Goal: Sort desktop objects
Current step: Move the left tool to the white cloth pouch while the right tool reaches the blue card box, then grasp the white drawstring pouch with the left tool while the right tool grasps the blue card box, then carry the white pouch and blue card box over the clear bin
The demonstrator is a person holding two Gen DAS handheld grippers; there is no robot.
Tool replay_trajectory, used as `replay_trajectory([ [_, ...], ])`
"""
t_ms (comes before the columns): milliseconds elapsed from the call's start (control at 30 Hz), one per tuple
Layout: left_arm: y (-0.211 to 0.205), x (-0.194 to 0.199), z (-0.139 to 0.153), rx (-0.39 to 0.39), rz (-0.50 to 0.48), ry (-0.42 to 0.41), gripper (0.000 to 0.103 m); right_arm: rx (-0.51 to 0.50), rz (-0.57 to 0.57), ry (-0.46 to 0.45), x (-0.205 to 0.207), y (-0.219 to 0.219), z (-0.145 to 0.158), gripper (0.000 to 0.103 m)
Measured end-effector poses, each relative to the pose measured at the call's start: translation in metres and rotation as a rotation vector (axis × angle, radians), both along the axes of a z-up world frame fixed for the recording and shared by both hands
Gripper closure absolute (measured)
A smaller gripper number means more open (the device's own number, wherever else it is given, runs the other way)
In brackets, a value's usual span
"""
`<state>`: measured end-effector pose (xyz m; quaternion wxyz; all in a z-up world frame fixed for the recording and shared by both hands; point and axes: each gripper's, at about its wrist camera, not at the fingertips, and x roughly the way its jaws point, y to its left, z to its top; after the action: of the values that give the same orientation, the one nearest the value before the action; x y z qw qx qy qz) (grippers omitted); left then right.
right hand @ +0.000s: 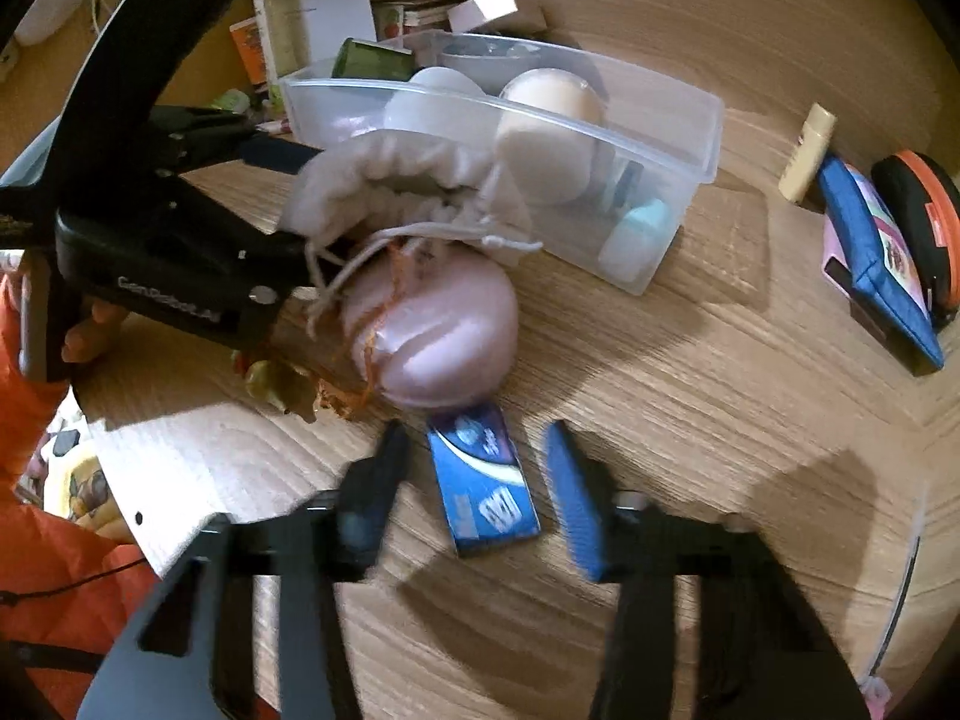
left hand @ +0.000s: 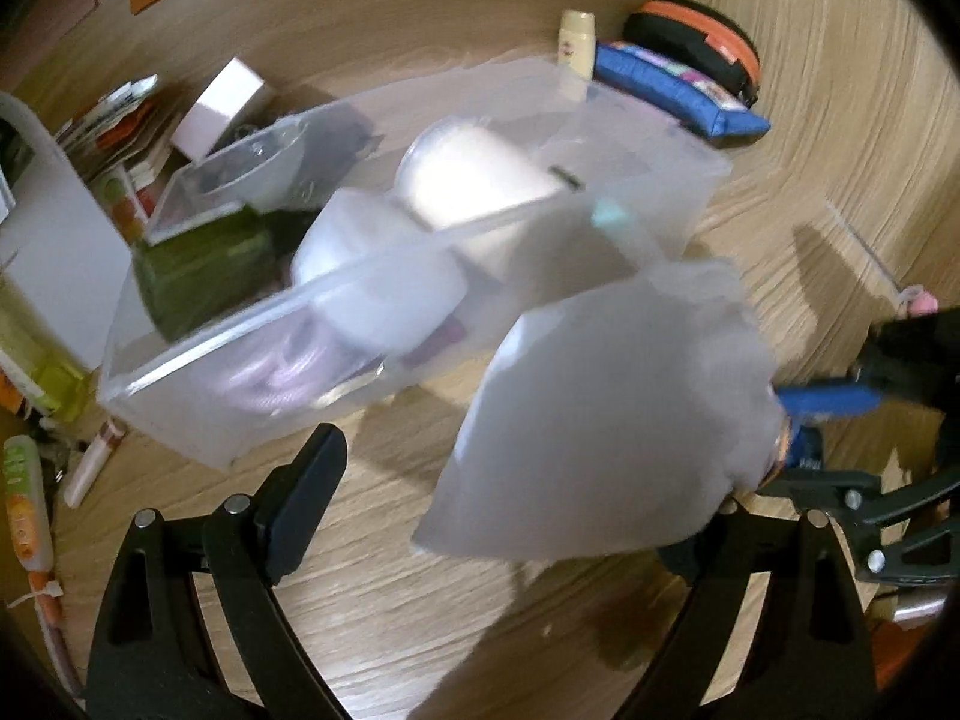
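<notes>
A clear plastic bin (left hand: pixel 180 372) (right hand: pixel 690 144) stands on the wooden desk with white and cream round items and a green box inside. In the left wrist view my left gripper (left hand: pixel 516 480) has its jaws wide apart, with a pale grey drawstring pouch (left hand: pixel 606 420) (right hand: pixel 408 180) hanging against its right finger. In the right wrist view the pouch hangs from the left gripper's tips above a pink rounded pouch (right hand: pixel 444 330). My right gripper (right hand: pixel 480 480) is open, its fingers either side of a small blue packet (right hand: pixel 480 480) flat on the desk.
A blue pencil case (left hand: pixel 678 90) (right hand: pixel 876 276), an orange-rimmed black case (left hand: pixel 708 42) (right hand: pixel 918 228) and a cream bottle (left hand: pixel 576 42) (right hand: pixel 807 150) lie beyond the bin. Booklets, a white box (left hand: pixel 222 102) and tubes (left hand: pixel 24 498) clutter the left side.
</notes>
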<state>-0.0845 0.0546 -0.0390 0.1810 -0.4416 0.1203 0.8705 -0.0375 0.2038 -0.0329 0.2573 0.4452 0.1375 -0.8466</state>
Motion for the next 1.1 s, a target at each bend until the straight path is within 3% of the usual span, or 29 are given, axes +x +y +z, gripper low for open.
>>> replay_trajectory([
  [67,0.003,-0.003,0.002,0.030,-0.002,0.005,0.018,-0.006,-0.011,-0.005,-0.001,0.004,0.001,0.078],
  [133,0.008,-0.008,0.002,0.056,-0.014,-0.017,0.043,-0.017,-0.022,-0.005,-0.001,0.008,0.001,0.078],
  [200,0.010,-0.012,-0.003,0.090,-0.032,-0.061,0.059,-0.021,-0.040,-0.001,0.000,0.013,0.001,0.078],
  [333,0.006,-0.010,-0.002,0.100,-0.016,-0.038,0.067,-0.041,-0.088,0.010,0.000,0.024,0.004,0.078],
  [667,-0.023,0.003,0.017,0.137,0.056,0.031,0.075,-0.121,-0.152,0.073,-0.006,0.038,0.040,0.078],
  [1100,-0.060,0.032,0.088,0.259,0.124,0.228,0.077,-0.286,-0.148,0.120,-0.024,0.034,0.080,0.078],
])
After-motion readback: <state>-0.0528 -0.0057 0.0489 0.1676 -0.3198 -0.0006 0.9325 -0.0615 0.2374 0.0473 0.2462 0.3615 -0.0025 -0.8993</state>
